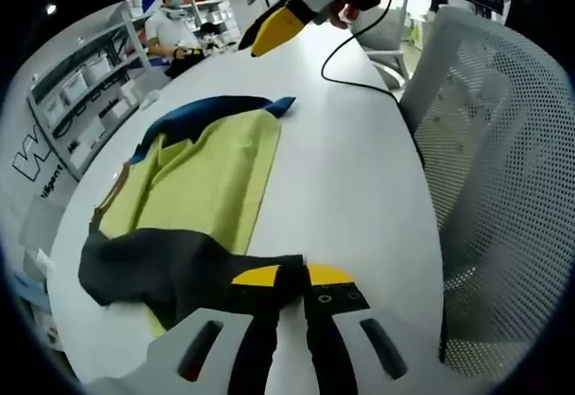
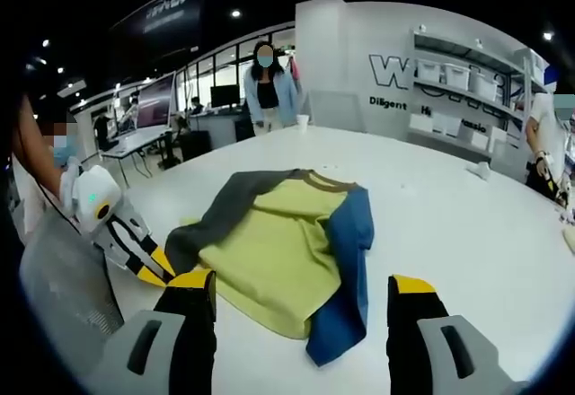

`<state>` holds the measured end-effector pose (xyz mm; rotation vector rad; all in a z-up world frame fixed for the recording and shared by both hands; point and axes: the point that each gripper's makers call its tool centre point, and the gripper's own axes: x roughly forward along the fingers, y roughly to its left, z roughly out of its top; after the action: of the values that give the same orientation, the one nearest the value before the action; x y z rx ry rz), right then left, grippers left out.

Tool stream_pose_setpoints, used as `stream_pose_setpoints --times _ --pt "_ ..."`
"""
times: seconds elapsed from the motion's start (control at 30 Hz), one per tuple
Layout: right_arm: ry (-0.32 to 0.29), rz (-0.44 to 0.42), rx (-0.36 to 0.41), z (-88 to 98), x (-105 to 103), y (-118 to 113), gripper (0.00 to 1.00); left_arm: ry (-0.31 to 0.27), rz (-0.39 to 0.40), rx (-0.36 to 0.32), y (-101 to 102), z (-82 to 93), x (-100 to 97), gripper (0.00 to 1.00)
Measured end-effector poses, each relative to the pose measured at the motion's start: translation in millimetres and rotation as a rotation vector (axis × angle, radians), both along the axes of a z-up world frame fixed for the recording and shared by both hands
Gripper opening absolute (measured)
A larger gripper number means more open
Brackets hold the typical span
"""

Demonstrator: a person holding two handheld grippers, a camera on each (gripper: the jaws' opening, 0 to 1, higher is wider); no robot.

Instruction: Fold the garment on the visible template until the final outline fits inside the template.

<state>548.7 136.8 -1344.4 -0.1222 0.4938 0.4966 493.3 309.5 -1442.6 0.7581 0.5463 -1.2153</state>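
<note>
Fabric of the garment (image 1: 202, 175), soft yellow-green with a dark grey sleeve and a blue one, lies crumpled flat on the smooth white desk (image 1: 359, 171). In the left gripper view, the left gripper (image 1: 292, 276) has its yellow-tipped jaws pinched together on the grey sleeve's edge. Right gripper (image 2: 304, 289) hovers with jaws spread wide above the blue side.
</note>
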Motion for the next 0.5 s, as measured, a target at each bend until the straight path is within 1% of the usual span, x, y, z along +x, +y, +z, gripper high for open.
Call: stream_pose_setpoints --times 0.1,0.2,0.27,0.5 --pt "0.0 -0.006 0.001 0.3 -0.5 -1.8 0.75 0.001 0.001 -0.004 0.9 -1.3 0.8 0.09" --pt "-0.002 -0.012 0.003 0.8 -0.4 -2.9 0.75 0.023 0.018 -0.014 2.0 -0.8 0.4 0.05" --pt "-0.001 -0.01 0.001 0.6 -1.3 -2.8 0.75 0.02 0.014 -0.018 2.1 -0.6 0.5 0.05" --pt "0.002 -0.006 -0.003 -0.9 -4.3 -2.3 0.74 0.071 0.082 -0.037 2.2 -0.4 4.3 0.04"
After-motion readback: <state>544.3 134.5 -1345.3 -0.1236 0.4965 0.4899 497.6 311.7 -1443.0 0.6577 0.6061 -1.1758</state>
